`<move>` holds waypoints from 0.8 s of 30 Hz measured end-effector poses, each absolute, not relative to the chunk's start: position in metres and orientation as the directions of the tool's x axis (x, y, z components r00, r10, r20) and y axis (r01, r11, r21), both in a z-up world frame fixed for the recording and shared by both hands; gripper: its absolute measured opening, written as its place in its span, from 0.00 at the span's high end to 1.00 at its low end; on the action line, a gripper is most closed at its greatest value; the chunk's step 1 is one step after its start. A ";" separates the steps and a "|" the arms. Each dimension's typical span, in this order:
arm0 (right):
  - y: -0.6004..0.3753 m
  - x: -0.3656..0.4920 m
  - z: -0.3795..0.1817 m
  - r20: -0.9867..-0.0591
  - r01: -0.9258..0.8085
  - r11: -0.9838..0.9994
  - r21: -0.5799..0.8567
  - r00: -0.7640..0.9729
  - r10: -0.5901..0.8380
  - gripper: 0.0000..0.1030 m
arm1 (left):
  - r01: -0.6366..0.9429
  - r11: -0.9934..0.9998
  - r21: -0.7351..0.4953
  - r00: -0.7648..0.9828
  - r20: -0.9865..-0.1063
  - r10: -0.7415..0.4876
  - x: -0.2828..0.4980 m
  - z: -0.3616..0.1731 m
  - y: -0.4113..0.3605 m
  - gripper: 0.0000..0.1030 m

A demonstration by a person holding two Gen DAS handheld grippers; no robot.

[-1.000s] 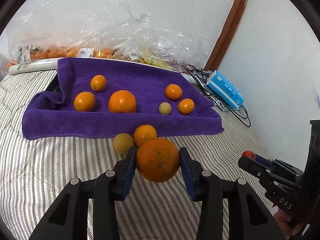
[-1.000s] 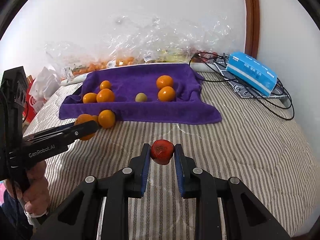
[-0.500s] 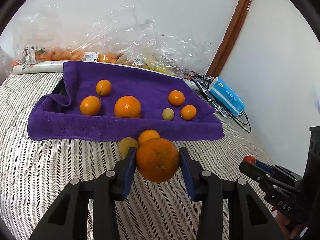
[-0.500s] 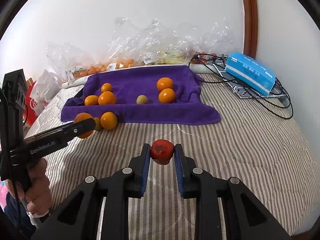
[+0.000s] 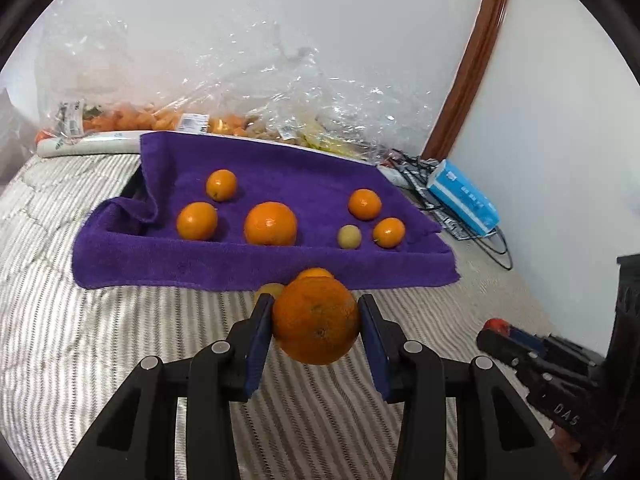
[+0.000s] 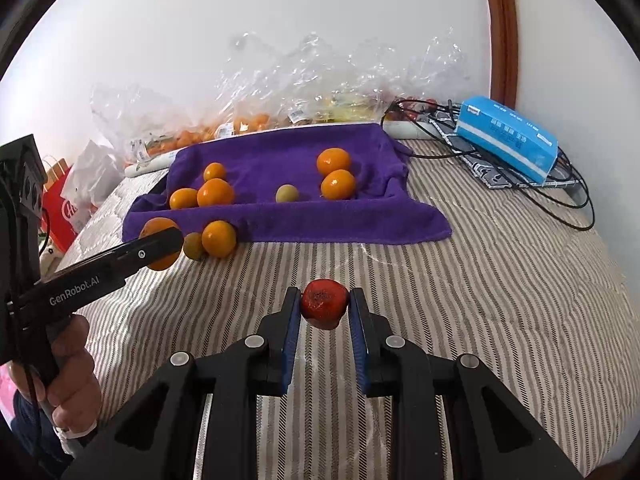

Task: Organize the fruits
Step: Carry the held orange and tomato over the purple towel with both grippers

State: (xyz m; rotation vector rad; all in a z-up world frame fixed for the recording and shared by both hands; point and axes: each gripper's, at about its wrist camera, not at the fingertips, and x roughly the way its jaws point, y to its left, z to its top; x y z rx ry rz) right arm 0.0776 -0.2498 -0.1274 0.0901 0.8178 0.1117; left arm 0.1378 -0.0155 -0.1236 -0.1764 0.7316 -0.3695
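My left gripper (image 5: pixel 316 322) is shut on a large orange (image 5: pixel 316 322) and holds it above the striped bed, short of the purple towel (image 5: pixel 132 264). It also shows in the right wrist view (image 6: pixel 160 246). My right gripper (image 6: pixel 324 308) is shut on a small red fruit (image 6: pixel 324 309) above the bed, in front of the towel (image 6: pixel 360 220). Several oranges, the biggest in the middle (image 5: pixel 270 224), and one small yellow-green fruit (image 5: pixel 349 236) lie on the towel. An orange (image 6: pixel 218 238) and a greenish fruit (image 6: pixel 193 246) lie on the bed at the towel's front edge.
Clear plastic bags of fruit (image 5: pixel 192 120) lie along the wall behind the towel. A blue box (image 6: pixel 506 142) and black cables (image 6: pixel 560 196) lie at the far right of the bed. A red paper bag (image 6: pixel 60 208) stands off the bed's left side.
Both grippers have risen and drawn back a little from the towel, each still holding its fruit. The fruits on the towel have not moved.
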 end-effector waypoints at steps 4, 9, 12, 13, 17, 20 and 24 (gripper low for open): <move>-0.248 0.085 -0.121 -0.712 -0.085 0.991 0.107 0.689 0.137 0.77 | 0.247 0.942 -0.226 0.708 -0.621 -0.335 0.135 -0.117 -0.011 0.61; -0.247 0.103 -0.113 -0.694 -0.101 0.989 0.109 0.705 0.148 0.77 | 0.229 0.947 -0.224 0.710 -0.627 -0.320 0.143 -0.104 0.001 0.61; -0.246 0.113 -0.110 -0.686 -0.109 0.987 0.117 0.710 0.160 0.77 | 0.194 0.962 -0.195 0.719 -0.639 -0.274 0.150 -0.099 0.006 0.61; -0.245 0.115 -0.109 -0.683 -0.114 0.987 0.117 0.712 0.163 0.77 | 0.184 0.963 -0.195 0.718 -0.643 -0.268 0.152 -0.098 0.008 0.61; -0.240 0.126 -0.103 -0.672 -0.145 0.985 0.094 0.720 0.171 0.77 | 0.168 0.966 -0.199 0.701 -0.665 -0.259 0.158 -0.097 0.010 0.61; -0.237 0.131 -0.099 -0.671 -0.168 0.983 0.071 0.721 0.171 0.77 | 0.163 0.970 -0.181 0.703 -0.669 -0.243 0.161 -0.095 0.006 0.61; -0.234 0.139 -0.093 -0.665 -0.192 0.980 0.051 0.726 0.176 0.77 | 0.160 0.969 -0.189 0.703 -0.667 -0.246 0.165 -0.090 0.004 0.61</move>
